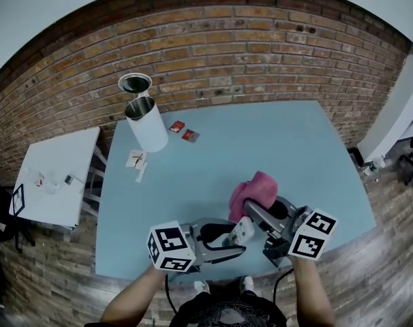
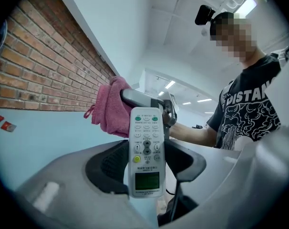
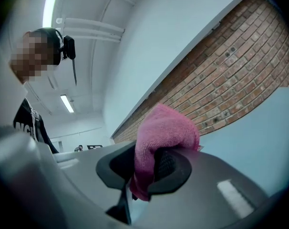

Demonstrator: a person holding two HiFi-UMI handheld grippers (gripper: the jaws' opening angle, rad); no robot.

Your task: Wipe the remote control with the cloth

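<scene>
A white remote control with a green screen stands between the jaws of my left gripper, which is shut on it; in the head view the remote control shows at the tip of my left gripper. A pink cloth is bunched up in my right gripper, which is shut on it. In the head view the cloth sticks out beyond my right gripper, just past the remote's far end. From the left gripper view the cloth hangs behind the remote's top.
Both grippers hover over the near edge of a light blue table. A white cylinder, two red packets and small papers lie at the far left. A white side table stands left; a brick wall runs behind.
</scene>
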